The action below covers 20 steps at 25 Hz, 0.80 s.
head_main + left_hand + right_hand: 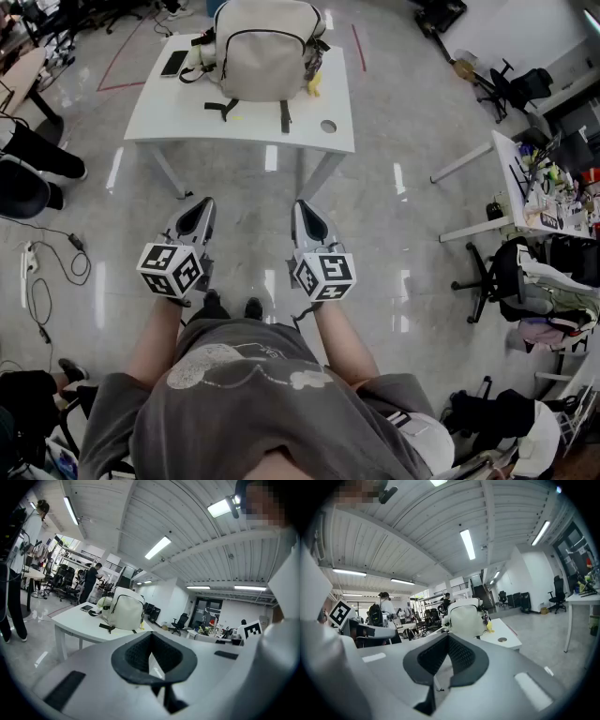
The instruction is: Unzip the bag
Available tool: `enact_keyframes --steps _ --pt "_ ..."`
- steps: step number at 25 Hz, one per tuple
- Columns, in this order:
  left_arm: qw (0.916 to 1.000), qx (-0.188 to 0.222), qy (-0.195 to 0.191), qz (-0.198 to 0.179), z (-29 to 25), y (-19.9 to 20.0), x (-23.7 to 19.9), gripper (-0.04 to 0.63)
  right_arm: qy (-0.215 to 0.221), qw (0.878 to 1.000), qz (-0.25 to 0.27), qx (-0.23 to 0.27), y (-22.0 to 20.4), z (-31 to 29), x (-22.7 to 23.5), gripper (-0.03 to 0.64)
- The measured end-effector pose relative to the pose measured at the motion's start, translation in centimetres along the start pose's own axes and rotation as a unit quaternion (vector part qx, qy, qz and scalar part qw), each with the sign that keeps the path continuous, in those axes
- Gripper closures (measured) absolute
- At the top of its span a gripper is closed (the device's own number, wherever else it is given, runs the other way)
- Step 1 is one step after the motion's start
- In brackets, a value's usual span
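Cream bag (265, 49) upright on the white surface (187, 122), and you stand well short of it.

You hold your left hand-held gripper (203, 204) and right hand-held gripper (301, 206) side by side above the floor (394, 216). Both have their jaws pressed together with nothing between them, and both point toward the surface, well apart from it. The bag stands mid-surface with a dark zip line curving round its front, and two black straps (225, 110) trail to the near edge. A phone (174, 63) lies near its left side, and a small yellow thing (314, 86) sits just beside its right.
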<state>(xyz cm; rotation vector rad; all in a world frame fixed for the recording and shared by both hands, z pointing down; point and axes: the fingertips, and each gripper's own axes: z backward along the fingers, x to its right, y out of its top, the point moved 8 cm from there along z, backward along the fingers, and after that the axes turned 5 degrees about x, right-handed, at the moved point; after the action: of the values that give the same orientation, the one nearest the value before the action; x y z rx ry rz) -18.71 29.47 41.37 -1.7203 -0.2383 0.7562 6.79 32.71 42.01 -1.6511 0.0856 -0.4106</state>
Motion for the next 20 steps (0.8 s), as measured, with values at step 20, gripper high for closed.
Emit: enact_keyframes --steps 20 --pt "0.9992 0.024 0.030 -0.010 0.4 0.2 0.3 0.590 0.015 1.000 -0.001 0.018 0.1 0.4 0.7 0.618"
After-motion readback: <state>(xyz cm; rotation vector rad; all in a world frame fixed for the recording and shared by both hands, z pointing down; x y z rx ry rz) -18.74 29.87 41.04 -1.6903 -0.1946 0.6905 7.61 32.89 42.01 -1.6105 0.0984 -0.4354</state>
